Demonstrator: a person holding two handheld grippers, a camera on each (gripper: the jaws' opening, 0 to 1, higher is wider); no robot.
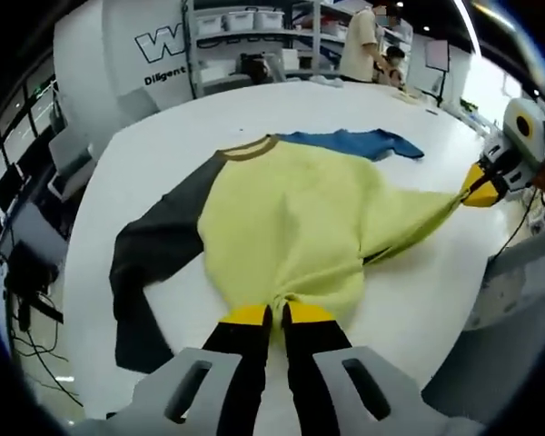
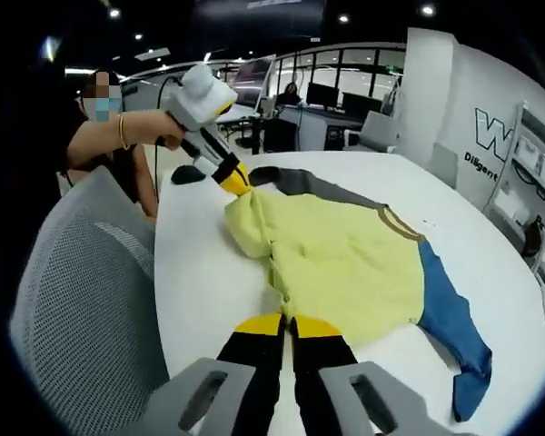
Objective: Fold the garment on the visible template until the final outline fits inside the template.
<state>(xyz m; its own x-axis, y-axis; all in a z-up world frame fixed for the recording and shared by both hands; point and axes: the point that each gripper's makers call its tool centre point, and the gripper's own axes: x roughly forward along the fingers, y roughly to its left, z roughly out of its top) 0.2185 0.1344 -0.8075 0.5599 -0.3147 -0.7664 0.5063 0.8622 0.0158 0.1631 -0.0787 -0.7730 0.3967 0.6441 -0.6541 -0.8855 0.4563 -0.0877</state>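
The yellow-bodied sweatshirt with one dark grey sleeve and one blue sleeve (image 1: 282,218) lies spread on the round white table (image 1: 163,127). Left gripper (image 1: 274,315) and right gripper (image 2: 288,324) each clench a gathered yellow hem corner, pulling fabric taut between them.

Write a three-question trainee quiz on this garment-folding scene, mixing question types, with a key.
1. True or false: the left gripper is shut on the garment.
2. Which sleeve colour lies farther from the left gripper's camera? A) blue B) dark grey C) red
3. Fill in: the right gripper grips the garment's ____ body panel.

Key: 1 true; 2 A, the blue sleeve, beyond the dark grey sleeve; 3 yellow.
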